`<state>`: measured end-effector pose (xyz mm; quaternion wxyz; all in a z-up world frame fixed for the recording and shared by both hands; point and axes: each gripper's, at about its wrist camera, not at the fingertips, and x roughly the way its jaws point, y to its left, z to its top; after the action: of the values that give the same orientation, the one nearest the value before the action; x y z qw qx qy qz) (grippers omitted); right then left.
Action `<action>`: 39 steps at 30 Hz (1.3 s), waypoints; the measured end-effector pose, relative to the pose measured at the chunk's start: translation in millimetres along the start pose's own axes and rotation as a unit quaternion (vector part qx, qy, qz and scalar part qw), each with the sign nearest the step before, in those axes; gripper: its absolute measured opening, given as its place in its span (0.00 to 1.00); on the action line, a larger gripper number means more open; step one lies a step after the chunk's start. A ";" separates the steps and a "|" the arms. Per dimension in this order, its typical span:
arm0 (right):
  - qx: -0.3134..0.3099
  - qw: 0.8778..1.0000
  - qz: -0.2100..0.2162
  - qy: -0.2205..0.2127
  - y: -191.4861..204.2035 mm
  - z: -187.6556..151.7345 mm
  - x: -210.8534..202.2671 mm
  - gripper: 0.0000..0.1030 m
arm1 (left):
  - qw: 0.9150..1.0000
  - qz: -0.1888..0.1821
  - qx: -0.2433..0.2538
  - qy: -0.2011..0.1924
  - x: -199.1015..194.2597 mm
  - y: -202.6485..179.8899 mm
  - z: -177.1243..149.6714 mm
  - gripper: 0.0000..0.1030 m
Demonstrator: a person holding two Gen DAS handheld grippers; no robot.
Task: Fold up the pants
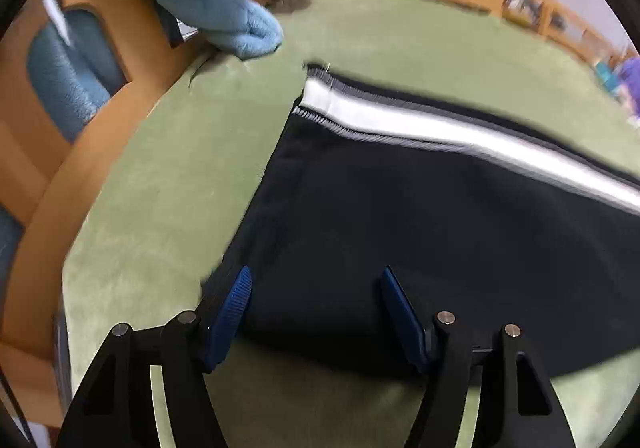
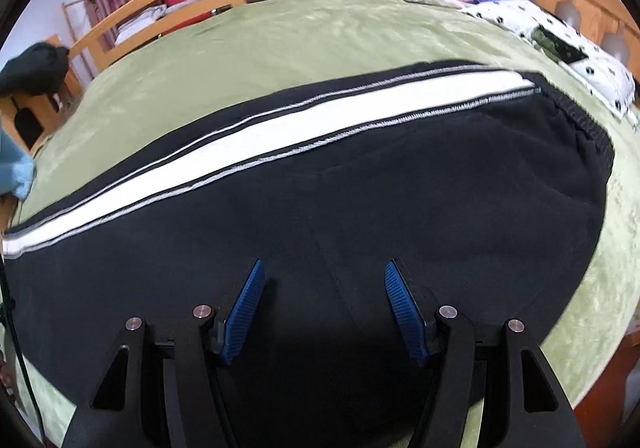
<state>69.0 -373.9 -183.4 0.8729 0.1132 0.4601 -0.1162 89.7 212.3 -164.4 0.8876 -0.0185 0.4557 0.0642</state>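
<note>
Bedspread [image 2: 320, 35], green, is carrying black pants [image 2: 360, 187] lying flat, white stripe [image 2: 256, 135] running toward ten o'clock. Left gripper [image 1: 316, 284] and right gripper [image 2: 324, 276] are hovering, jaws spread, pinching nothing. Risk: thick fleece is likely bunching if only one layer is getting caught.

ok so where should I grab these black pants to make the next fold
Probably take the pants at the two ends: the left gripper on the cuff corner near it, the right gripper on the elastic waistband. They lie flat along the green blanket, so come in low from the near edge.
</note>
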 end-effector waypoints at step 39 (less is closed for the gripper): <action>-0.108 0.986 -0.002 -0.129 -14.2 -6.4 -147.5 0.62 | 0.978 -0.132 0.005 -0.161 -147.2 -188.8 61.7 0.15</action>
<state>-21.4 -370.9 -65.8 0.9319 0.0012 0.3534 -0.0813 79.4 16.6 -13.8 0.9502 -0.0634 0.3004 -0.0539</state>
